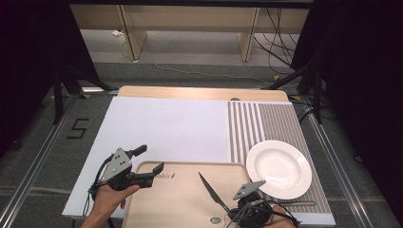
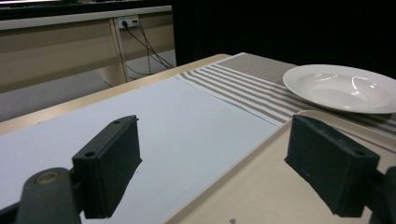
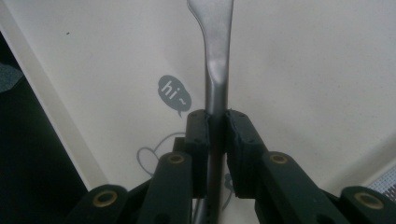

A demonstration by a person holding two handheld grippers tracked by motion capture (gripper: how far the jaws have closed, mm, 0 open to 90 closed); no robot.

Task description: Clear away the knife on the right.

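Note:
A metal knife [image 1: 211,190] hangs over the beige tray [image 1: 176,204], its tip pointing up and to the left. My right gripper [image 1: 231,211] is shut on its handle near the tray's front edge. In the right gripper view the pads [image 3: 198,135] clamp the handle of the knife [image 3: 217,56] above the tray [image 3: 303,70]. My left gripper [image 1: 152,157] stands open at the tray's far left corner, one jaw over the white mat, one over the tray. Nothing is between its jaws [image 2: 219,163].
A white plate [image 1: 279,168] rests on a striped placemat [image 1: 266,123] at the right, also seen from the left gripper [image 2: 343,88]. A thin metal utensil [image 1: 297,203] lies just in front of the plate. A white mat [image 1: 166,128] covers the table's left and middle.

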